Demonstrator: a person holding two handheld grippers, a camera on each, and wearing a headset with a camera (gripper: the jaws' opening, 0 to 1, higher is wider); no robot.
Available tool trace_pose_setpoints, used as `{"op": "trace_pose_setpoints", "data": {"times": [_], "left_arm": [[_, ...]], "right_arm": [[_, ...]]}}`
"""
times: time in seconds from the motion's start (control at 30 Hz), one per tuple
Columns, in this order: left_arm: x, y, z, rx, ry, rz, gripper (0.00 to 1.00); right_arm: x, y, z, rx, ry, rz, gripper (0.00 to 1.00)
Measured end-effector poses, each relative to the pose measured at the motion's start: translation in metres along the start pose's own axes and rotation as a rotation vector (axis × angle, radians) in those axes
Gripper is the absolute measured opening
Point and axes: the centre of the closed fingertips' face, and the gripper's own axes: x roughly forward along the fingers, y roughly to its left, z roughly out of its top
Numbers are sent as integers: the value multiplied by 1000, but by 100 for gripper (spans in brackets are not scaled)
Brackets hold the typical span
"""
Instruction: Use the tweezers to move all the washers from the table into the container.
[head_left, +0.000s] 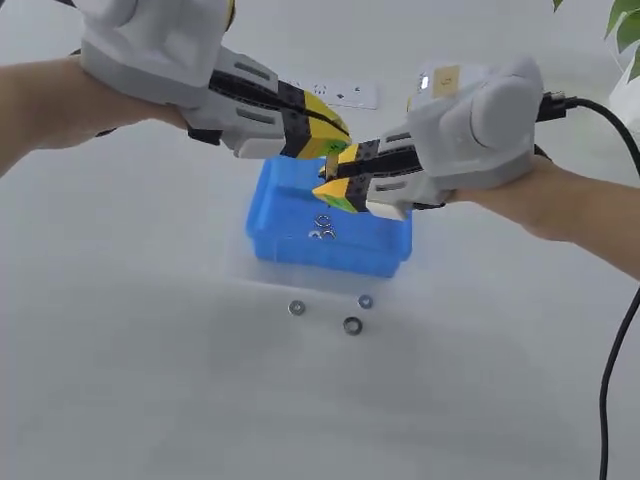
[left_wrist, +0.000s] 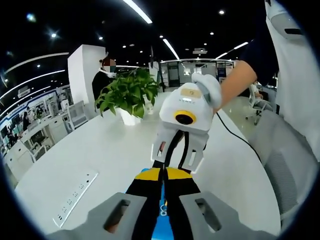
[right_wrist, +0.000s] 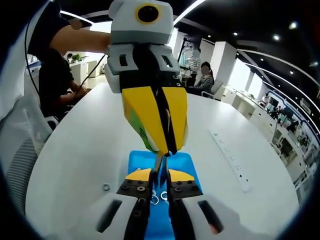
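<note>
The washers (head_left: 352, 325) are likely light, stiff and slick. They lie too flat to scoop, so each is best nipped across its ring, one tine through the hole and one outside the rim, with a gentle squeeze so it does not flick away. They are small flat metal rings, grey and shiny. Three lie loose on the white table (head_left: 150, 380), below and nearer the person than both grippers' tips, and at least two more sit in the blue container (head_left: 290, 250) directly under those tips. Above it, the left gripper (head_left: 338, 146) and right gripper (head_left: 326, 188) meet nose to nose, both clenched on what appears to be the thin tweezers (right_wrist: 159, 167).
</note>
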Motion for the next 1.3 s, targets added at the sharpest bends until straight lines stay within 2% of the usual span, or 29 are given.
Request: {"op": "trace_pose_setpoints", "data": {"times": [0.1,0.23,0.43,0.67,0.87,0.97,1.03,1.1,1.2,1.3], "left_arm": [[-1,2,0,-5,8,8,5],[-3,5,3,0,4,18,5],[-8,10,7,7,2,37,5],[-18,8,17,29,6,60,5],[-29,14,27,70,-5,109,5],[-37,12,34,75,-18,118,5],[-41,7,34,84,-15,124,5],[-43,4,34,87,-15,124,5],[-46,-3,33,94,-14,129,5],[-48,-10,31,90,-12,135,5]], "right_arm": [[0,1,-1,-9,11,3,13],[-4,2,-2,-5,25,14,24],[-13,-3,-4,34,23,-31,29],[-27,-6,-7,55,25,-72,39],[-41,-7,-8,80,14,-106,50],[-45,-4,-9,86,10,-114,53],[-47,-2,-13,89,25,-117,56],[-48,3,-17,122,43,-106,62],[-51,9,-18,111,47,-101,66],[-56,12,-12,121,23,-102,67]]}}
